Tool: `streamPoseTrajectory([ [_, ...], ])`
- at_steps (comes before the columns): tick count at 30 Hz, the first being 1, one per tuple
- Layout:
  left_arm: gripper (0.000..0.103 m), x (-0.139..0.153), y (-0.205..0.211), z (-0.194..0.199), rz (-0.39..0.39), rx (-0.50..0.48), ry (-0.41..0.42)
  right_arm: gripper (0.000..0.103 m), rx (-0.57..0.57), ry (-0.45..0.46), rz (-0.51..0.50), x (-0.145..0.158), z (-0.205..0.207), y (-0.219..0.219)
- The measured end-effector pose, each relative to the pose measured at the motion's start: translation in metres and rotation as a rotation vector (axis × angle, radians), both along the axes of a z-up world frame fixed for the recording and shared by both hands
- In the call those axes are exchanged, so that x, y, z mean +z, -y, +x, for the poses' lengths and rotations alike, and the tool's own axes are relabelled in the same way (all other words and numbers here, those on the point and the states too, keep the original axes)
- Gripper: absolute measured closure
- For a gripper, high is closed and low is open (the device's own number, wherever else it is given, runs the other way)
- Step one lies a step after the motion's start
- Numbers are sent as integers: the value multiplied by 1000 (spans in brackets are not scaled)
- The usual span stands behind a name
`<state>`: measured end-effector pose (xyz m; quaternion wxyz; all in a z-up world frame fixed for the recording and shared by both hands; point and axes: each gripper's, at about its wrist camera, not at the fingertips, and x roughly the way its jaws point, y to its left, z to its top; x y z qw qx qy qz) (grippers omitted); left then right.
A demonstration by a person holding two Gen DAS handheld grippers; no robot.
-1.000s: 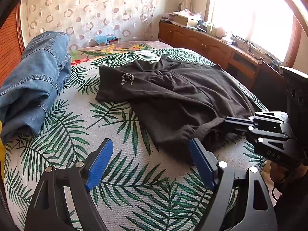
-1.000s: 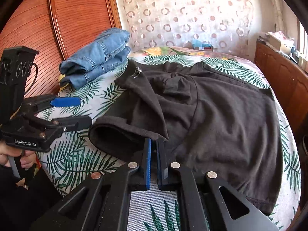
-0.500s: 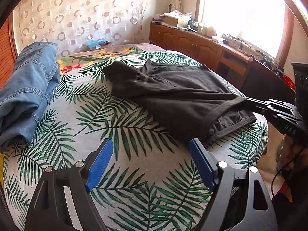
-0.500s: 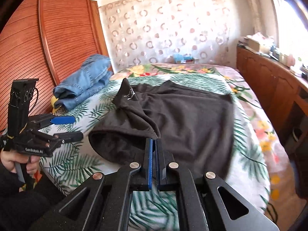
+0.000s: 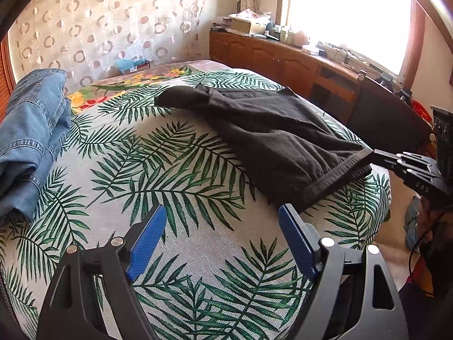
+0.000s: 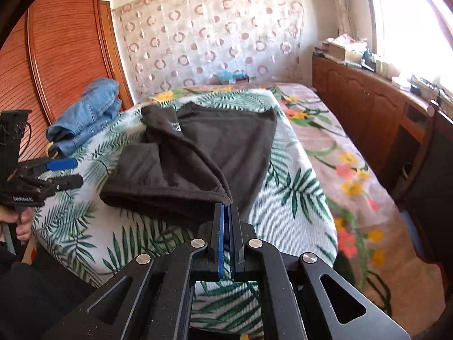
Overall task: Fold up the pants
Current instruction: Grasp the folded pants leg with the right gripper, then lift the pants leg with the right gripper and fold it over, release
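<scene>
The right gripper (image 6: 226,212) has its jaws clenched on the hem of the black cotton pants (image 6: 215,144). The left gripper (image 5: 219,226) hangs with jaws released over the palm-leaf-print bed (image 5: 170,170)

A lived-in home bedroom is shown. A bed (image 5: 181,221) is covered by a palm-leaf spread, with folded jeans (image 5: 31,130) left at its edge. A ring-patterned curtain (image 6: 209,42) is hung behind it, slatted wooden wardrobe doors (image 6: 56,56) are seen alongside, and a cluttered wooden sideboard (image 5: 283,59) is set under a sunlit window (image 5: 348,14).
</scene>
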<state>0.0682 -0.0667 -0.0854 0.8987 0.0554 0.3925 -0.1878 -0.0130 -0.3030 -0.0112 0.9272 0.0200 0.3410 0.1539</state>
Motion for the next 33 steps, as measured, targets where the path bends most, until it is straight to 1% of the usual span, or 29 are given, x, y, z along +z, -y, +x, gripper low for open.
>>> streamPoseTrajectory([
  [5,21,-1,2,3,0,4,-4,101,-5,-12,-8,1,-2,-6],
  [7,21,-2,3,4,-2,3,-6,101,-2,-34,-4,3,-2,-3],
  [11,21,-3,5,8,-3,2,-8,101,-4,-48,34,13,-4,18],
  [16,21,-1,11,16,0,-3,-3,100,-16,-39,21,18,-5,24],
  [21,21,0,15,22,0,1,4,97,-4,-5,20,25,-5,26],
  [23,21,-1,15,23,-2,6,2,93,3,5,18,24,1,24],
  [25,21,-2,15,25,-4,11,0,86,8,9,18,24,8,19],
  [33,21,-4,13,33,4,21,-2,86,102,60,34,38,54,-17],
])
